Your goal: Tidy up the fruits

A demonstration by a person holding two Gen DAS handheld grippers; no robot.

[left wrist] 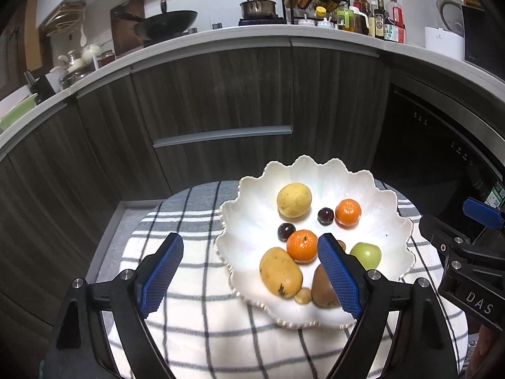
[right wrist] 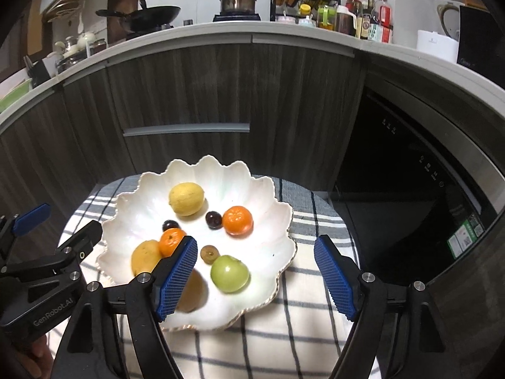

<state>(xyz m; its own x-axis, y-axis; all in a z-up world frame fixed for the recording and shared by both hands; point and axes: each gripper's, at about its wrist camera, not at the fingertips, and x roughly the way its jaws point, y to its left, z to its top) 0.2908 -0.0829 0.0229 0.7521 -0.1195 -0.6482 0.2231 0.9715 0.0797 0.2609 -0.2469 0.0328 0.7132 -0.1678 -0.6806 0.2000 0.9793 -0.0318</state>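
Note:
A white scalloped plate (left wrist: 315,165) sits on a checked cloth (left wrist: 195,271). In it lie a lemon (left wrist: 294,200), two mandarins (left wrist: 348,213) (left wrist: 302,245), two dark plums (left wrist: 325,215) (left wrist: 286,231), a mango (left wrist: 281,272), a kiwi (left wrist: 322,289), a green apple (left wrist: 367,254) and a small brown longan (right wrist: 210,254). My left gripper (left wrist: 251,239) hovers open over the plate's left rim, nothing between its blue pads. My right gripper (right wrist: 255,241) stands open above the plate's right half, over the green apple (right wrist: 229,273), holding nothing.
Dark wood cabinets (left wrist: 221,94) with a drawer handle (left wrist: 222,135) rise behind the cloth. A black appliance front (right wrist: 410,189) stands at the right. The counter (left wrist: 221,36) above carries a wok, a pot, a spice rack and several bottles.

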